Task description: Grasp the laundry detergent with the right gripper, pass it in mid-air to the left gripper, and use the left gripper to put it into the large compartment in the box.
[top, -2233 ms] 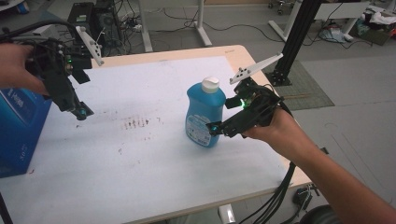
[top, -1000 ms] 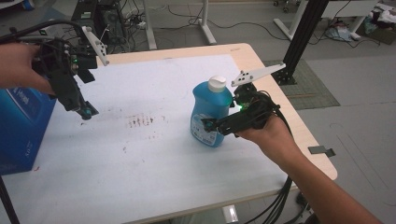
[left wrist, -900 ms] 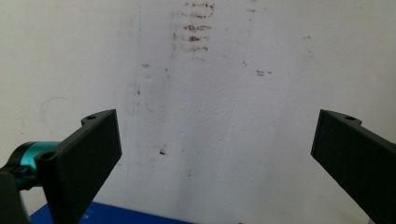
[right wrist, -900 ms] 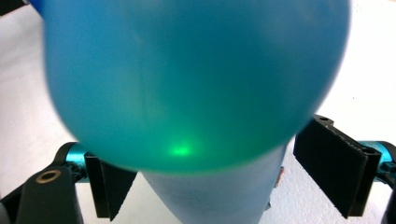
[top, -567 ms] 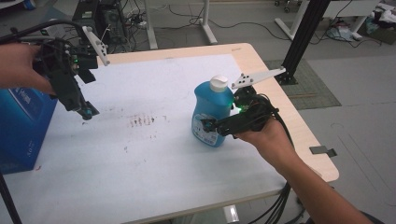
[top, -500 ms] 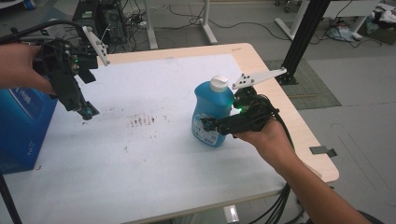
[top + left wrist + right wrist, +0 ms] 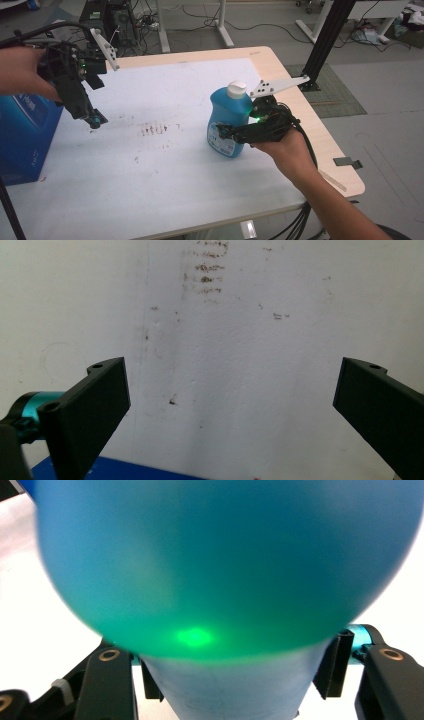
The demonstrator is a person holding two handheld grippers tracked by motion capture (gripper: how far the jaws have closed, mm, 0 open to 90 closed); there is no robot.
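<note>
Two grippers are being held over the white table (image 7: 165, 190); the right gripper (image 7: 225, 134) is being reached in from the near right, forearm angled up and inward, its jaws being pressed against both sides of the blue bottle (image 7: 229, 120), which is being kept upright just ahead of the hand; the left gripper (image 7: 95, 121) is being pointed down at the stained surface, jaws spread wide with nothing between them, beside a blue box (image 7: 22, 135).

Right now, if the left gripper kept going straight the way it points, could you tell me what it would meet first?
Probably the bare white table top: the open left gripper points down at it with nothing between, though the gap is hard to judge.
</note>
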